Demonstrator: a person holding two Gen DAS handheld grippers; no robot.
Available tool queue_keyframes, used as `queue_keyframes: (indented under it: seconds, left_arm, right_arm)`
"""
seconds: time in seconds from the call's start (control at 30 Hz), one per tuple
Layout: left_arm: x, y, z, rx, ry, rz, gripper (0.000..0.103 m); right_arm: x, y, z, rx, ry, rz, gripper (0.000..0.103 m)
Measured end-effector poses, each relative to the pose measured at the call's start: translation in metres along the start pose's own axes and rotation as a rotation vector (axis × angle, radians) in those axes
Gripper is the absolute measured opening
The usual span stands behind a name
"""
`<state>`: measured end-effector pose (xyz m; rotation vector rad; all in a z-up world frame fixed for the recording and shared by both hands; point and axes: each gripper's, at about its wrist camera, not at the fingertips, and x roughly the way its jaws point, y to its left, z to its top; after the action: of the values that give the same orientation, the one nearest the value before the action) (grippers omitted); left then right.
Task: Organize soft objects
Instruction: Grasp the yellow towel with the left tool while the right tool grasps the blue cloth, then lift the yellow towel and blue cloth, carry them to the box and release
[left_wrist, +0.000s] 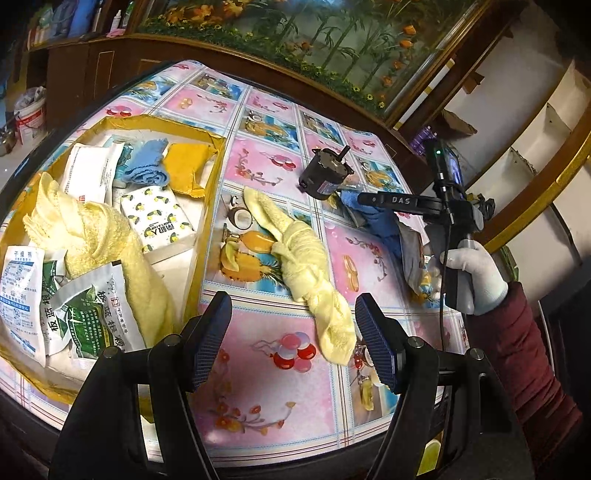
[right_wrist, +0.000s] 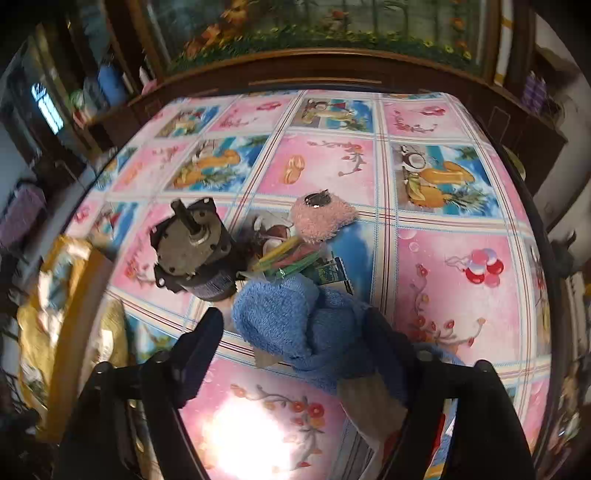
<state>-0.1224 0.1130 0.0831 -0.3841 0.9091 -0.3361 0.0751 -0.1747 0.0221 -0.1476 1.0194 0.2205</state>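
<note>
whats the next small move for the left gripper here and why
Probably ease the left gripper down and slightly right, then close on the knotted yellow towel. Its jaws stand open and empty, the towel's near end lies just inside the right finger, and a matching yellow towel already sits in the yellow box.

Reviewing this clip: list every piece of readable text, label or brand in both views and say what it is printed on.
"DAS": white letters on the black bar of the right claw's handheld rig.
"板蓝根颗粒": green-and-white sachet in the yellow cardboard box.
"干燥剂": white-and-blue sachet heading; its smaller print is too small.
Lemon-print white tissue pack: logo upside down, unreadable.
Dark cylindrical motor label: blurred.
Right wrist view: nothing legible.
</note>
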Motion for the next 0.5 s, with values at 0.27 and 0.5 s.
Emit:
queue_keyframes:
  seconds: [0.27, 0.5]
  left_arm:
    - [0.02, -0.022, 0.008, 0.039, 0.039, 0.003, 0.07]
    - [0.078, -0.043, 0.025, 0.105, 0.099, 0.085, 0.07]
  right_arm:
    - [0.011, -0.009, -0.005, -0.025, 0.033, 0.0, 0.045]
    - [-0.029, -0.017, -0.01, 0.054, -0.073, 0.125, 0.028]
